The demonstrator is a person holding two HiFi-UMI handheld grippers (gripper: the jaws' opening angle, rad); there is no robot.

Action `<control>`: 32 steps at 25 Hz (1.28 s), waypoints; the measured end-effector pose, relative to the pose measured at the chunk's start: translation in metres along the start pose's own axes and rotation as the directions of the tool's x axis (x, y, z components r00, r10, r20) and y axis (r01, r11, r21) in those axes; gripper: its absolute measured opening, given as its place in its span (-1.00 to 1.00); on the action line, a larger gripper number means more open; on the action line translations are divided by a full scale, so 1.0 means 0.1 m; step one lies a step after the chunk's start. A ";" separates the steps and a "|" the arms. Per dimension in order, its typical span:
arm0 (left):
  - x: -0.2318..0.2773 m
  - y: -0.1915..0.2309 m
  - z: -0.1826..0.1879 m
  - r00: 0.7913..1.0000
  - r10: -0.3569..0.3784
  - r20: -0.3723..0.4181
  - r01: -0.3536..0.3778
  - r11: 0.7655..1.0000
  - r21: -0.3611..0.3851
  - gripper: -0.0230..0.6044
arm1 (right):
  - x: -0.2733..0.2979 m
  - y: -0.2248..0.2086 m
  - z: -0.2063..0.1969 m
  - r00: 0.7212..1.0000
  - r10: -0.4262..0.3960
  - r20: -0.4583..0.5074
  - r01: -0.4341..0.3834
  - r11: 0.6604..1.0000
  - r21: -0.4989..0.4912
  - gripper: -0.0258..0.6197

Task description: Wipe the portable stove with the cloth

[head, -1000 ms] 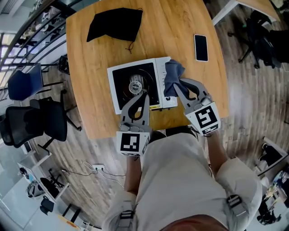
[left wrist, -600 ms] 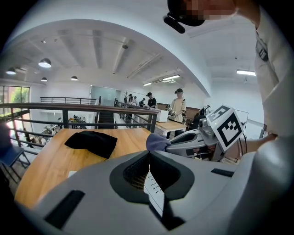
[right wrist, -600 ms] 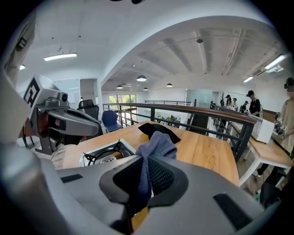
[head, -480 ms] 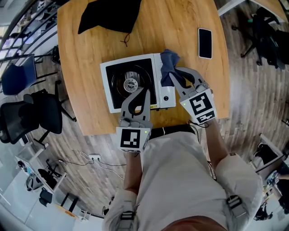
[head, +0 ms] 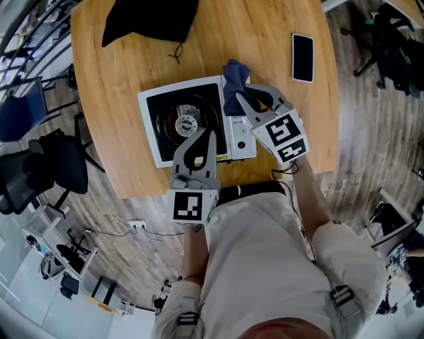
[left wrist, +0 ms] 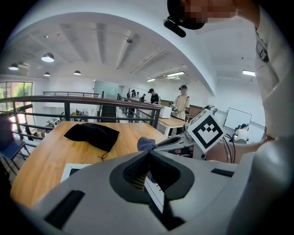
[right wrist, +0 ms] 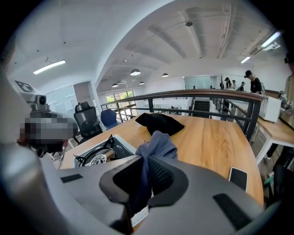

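Cloth (head: pixel 235 74), dark blue and bunched, is pinched in our right gripper (head: pixel 240 99), whose jaws are clamped on it with the fabric spilling out past the tips. It lies at the far right corner of the portable stove (head: pixel 159 109), above the white control strip. Our left gripper (head: pixel 212 134) has its jaws met with nothing between them, tip over the stove's black top just beside the burner (head: pixel 186 124); we cannot tell whether it touches. The stove sits near the front edge of the wooden table (head: pixel 265 26)

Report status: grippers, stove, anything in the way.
Right gripper shut on cloth, at stove control side. Left gripper shut, empty, over stove front. Phone and bag lie apart, nothing blocking.
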State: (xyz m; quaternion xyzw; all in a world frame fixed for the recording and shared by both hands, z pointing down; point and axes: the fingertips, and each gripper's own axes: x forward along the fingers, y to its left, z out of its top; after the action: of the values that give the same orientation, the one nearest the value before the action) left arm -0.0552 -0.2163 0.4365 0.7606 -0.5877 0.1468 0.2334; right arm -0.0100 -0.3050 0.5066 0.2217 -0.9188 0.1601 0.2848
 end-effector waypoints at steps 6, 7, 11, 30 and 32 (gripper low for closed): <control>0.04 0.04 -0.05 1.000 0.004 -0.008 -0.004 1.000 -0.014 -0.86 | 0.25 -0.13 -0.15 0.999 -0.023 -0.042 0.024 0.999 0.027 -0.79; 0.04 0.05 -0.05 1.000 0.008 -0.010 -0.008 1.000 -0.018 -0.86 | 0.29 -0.15 -0.19 0.998 -0.031 -0.052 0.032 0.999 0.028 -0.79; 0.04 0.04 -0.06 1.000 0.009 -0.008 -0.009 1.000 -0.021 -0.86 | 0.40 -0.18 -0.29 0.995 -0.054 -0.079 0.054 0.999 -0.003 -0.79; -0.21 -0.05 -0.18 1.000 0.009 -0.012 -0.010 1.000 -0.028 -0.86 | 0.21 0.20 -0.56 0.991 -0.043 -0.128 0.034 0.997 -0.070 -0.79; -0.25 -0.05 -0.19 1.000 0.008 -0.009 -0.008 1.000 -0.027 -0.86 | 0.17 0.25 -0.61 0.990 -0.043 -0.137 0.034 0.997 -0.071 -0.79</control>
State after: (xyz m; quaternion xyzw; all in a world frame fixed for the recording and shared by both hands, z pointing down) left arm -0.0558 -0.1847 0.4389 0.7543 -0.5917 0.1432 0.2458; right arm -0.0075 -0.2638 0.5603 0.2179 -0.8973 0.1379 0.3582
